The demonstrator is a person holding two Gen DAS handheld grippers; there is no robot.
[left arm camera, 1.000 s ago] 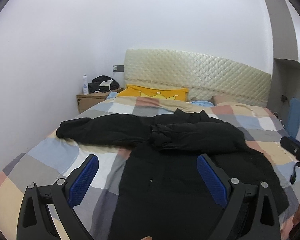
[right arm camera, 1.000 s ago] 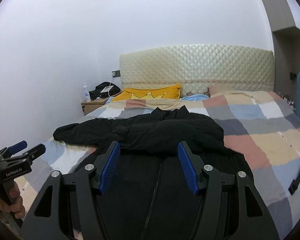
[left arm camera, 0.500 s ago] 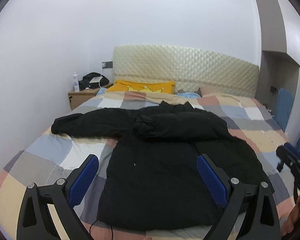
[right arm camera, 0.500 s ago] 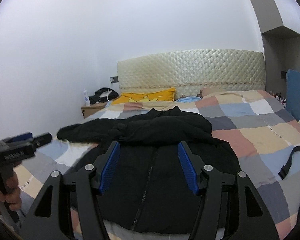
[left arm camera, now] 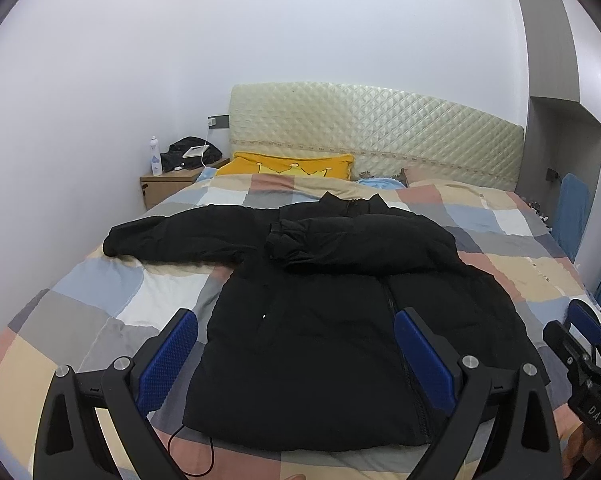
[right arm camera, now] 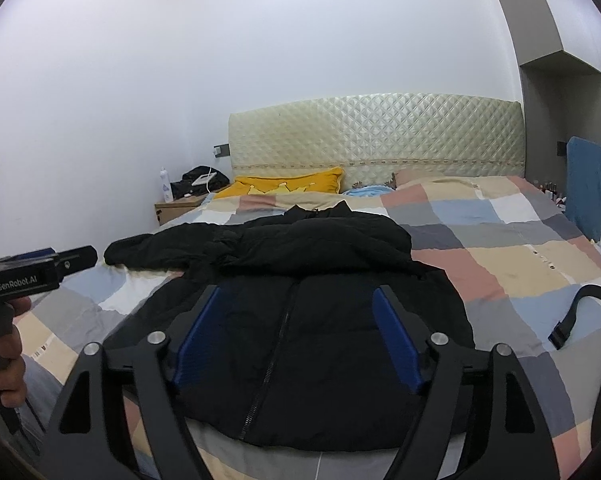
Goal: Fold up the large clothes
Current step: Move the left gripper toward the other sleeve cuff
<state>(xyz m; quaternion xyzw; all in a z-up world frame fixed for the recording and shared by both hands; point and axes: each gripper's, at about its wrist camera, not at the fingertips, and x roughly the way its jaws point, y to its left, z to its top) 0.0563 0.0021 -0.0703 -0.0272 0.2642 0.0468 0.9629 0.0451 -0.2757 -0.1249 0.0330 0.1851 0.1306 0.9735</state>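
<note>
A large black puffer jacket [left arm camera: 324,320] lies front up on the checked bed, zipper closed. Its right sleeve [left arm camera: 340,240] is folded across the chest; its left sleeve [left arm camera: 172,240] stretches out toward the wall. It also shows in the right wrist view [right arm camera: 300,320]. My left gripper [left arm camera: 296,344] is open and empty, held above the hem near the foot of the bed. My right gripper [right arm camera: 296,320] is open and empty, also above the lower part of the jacket. The right gripper shows at the edge of the left wrist view [left arm camera: 580,340].
The bed [left arm camera: 100,304] has a checked cover, a yellow pillow [left arm camera: 288,166] and a quilted headboard [left arm camera: 380,128]. A wooden nightstand [left arm camera: 168,188] with a bottle and a bag stands at the left wall. A black strap [right arm camera: 580,312] lies on the bed at right.
Both grippers have pulled back toward the foot of the bed and risen, so the whole jacket and its hem now show. Both stay open and empty.
</note>
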